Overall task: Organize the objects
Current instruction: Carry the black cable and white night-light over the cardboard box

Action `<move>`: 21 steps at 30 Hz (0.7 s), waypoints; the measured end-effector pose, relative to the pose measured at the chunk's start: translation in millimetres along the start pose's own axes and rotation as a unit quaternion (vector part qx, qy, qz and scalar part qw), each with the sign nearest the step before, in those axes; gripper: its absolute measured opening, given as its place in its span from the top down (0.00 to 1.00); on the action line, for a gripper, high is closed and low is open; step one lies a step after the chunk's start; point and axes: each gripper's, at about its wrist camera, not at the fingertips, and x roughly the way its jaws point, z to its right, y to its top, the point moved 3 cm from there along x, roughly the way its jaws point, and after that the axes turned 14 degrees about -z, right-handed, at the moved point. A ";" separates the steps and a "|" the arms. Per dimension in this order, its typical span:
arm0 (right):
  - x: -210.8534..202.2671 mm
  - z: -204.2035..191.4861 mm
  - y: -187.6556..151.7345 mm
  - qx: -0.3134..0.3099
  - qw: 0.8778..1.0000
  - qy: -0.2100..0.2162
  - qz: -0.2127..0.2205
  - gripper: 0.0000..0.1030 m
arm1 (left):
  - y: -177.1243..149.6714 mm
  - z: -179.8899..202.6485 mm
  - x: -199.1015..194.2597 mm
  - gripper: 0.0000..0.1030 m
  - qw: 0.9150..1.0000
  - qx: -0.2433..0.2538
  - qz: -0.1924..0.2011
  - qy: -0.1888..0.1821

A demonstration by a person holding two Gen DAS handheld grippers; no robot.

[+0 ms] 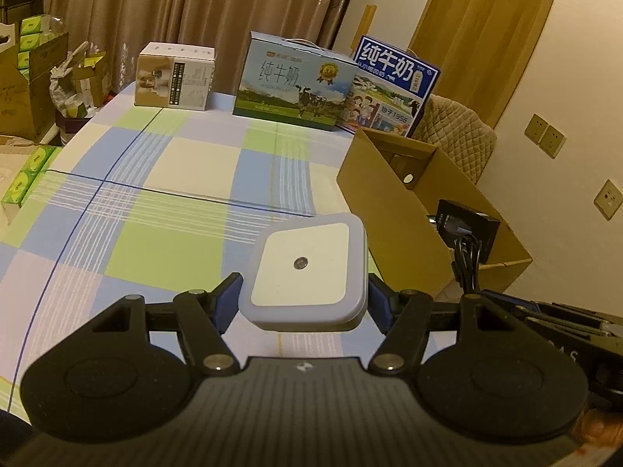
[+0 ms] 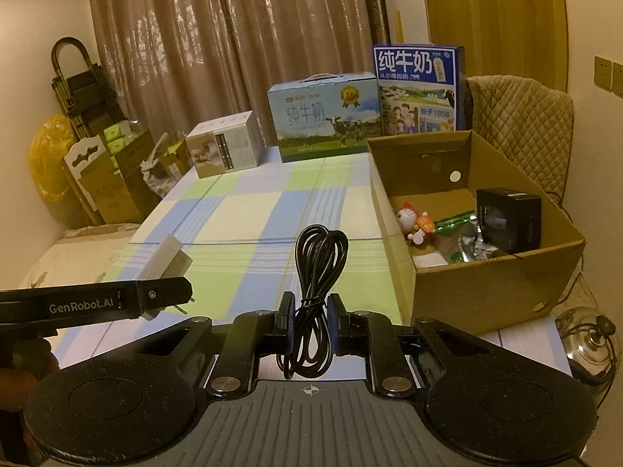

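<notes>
Curtains behind, checked tablecloth (image 2: 241, 210) on the table, and an open cardboard box (image 2: 483, 288) sitting at the table's right edge. Left gripper (image 1: 303, 292) has its jaws clamped on the sides of a square white night light (image 1: 305, 274), held above the cloth just left of the box. Right gripper (image 2: 310, 317) is pinched shut on a coiled black cable (image 2: 317, 272).

Risks as I see it: the light's smooth sides could slip from the pads, and the cable's loose loops could snag the box rim or uncoil on release.

Count: one light, one cable, one cardboard box; two milk cartons (image 2: 327, 116) and one small white carton (image 2: 224, 150) along the far edge.
</notes>
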 end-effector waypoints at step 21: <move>-11.6 14.7 0.8 0.004 1.000 -0.009 0.007 0.87 | -7.0 20.8 7.9 0.40 1.000 0.020 -0.010 -0.012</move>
